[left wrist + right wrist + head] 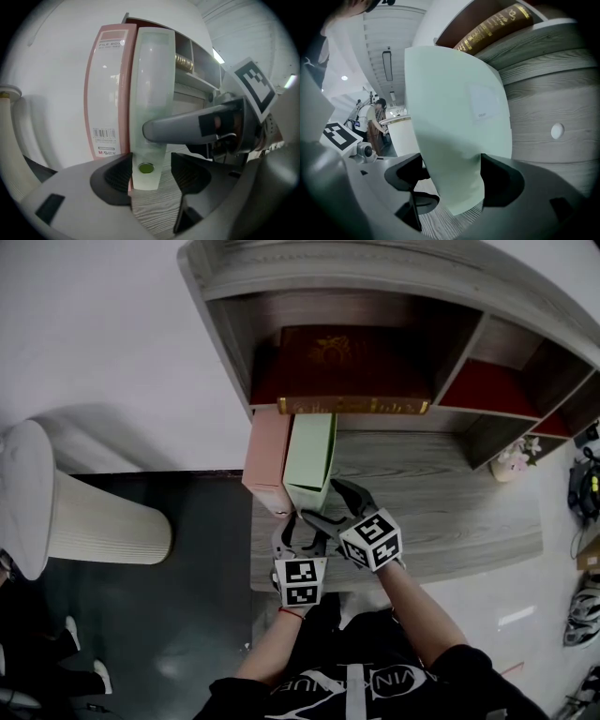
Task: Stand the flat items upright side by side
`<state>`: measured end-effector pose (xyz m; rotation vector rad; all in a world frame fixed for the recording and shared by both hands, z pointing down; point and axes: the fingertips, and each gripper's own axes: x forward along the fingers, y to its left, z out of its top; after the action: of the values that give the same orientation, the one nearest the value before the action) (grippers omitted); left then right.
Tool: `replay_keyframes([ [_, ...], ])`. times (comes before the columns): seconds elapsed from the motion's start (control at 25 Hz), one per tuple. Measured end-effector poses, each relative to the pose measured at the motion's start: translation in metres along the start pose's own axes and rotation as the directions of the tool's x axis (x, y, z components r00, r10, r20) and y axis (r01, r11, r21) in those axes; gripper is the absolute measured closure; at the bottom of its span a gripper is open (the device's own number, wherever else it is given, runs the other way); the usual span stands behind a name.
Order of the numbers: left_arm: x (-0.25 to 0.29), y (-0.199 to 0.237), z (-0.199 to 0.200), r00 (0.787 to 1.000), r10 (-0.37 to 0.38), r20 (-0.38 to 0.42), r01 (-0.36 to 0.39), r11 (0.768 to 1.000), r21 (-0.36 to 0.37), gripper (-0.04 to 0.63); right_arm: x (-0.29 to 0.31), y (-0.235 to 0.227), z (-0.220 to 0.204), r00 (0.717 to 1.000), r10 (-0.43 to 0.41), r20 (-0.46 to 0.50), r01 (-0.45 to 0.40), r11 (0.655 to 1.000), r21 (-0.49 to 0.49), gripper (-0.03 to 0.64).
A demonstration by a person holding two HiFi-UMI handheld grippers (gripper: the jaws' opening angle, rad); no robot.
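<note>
Landmark: pink file box [270, 456], upright at the counter's [441, 512] left end, spine toward the person.
Task's thing: green file box [312, 451], upright just right of the pink file box. Their sides touch and its long axis is vertical.
Right tool [452, 180]: closed across the green file box's lower near end, a pad against each broad side.
Left tool [150, 176]: jaws apart astride the foot of the green spine, the pad farther from the pink file box standing clear. It grips nothing.
Deciding relation: the green file box lies straight ahead of both tools, and only the right one holds it.
Judgement: the pair looks placed, so release should back straight out.
Risk: a sideways tug could tip the green file box away from the pink file box.
</note>
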<state>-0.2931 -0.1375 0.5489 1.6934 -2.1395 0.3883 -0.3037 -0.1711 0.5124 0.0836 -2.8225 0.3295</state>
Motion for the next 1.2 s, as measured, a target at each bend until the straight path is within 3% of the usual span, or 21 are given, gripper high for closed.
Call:
replay_keyframes([
  [0.28,-0.009,-0.005,0.002,0.999,-0.034,0.026,0.034,0.999,0.018,0.338,-0.014,0.002,0.0,1.0,-0.009,0.024,0.009,1.0,0.007,0.236],
  [0.72,-0.054,-0.002,0.004,0.996,0.042,0.082,-0.039,0.999,-0.033,0.359,-0.082,0.013,0.001,0.997,0.046,0.066,-0.044,0.999,-0.027,0.261],
  [0.92,-0.083,-0.009,0.02,0.984,0.053,0.172,-0.041,0.997,-0.07,0.373,-0.12,0.021,0.005,0.994,0.056,0.099,-0.052,0.998,-0.048,0.33],
  [1.2,-0.125,-0.02,0.029,0.964,0.071,0.254,-0.046,0.994,-0.103,0.485,-0.167,0.032,0.008,0.991,0.048,0.121,-0.037,0.995,-0.089,0.439],
])
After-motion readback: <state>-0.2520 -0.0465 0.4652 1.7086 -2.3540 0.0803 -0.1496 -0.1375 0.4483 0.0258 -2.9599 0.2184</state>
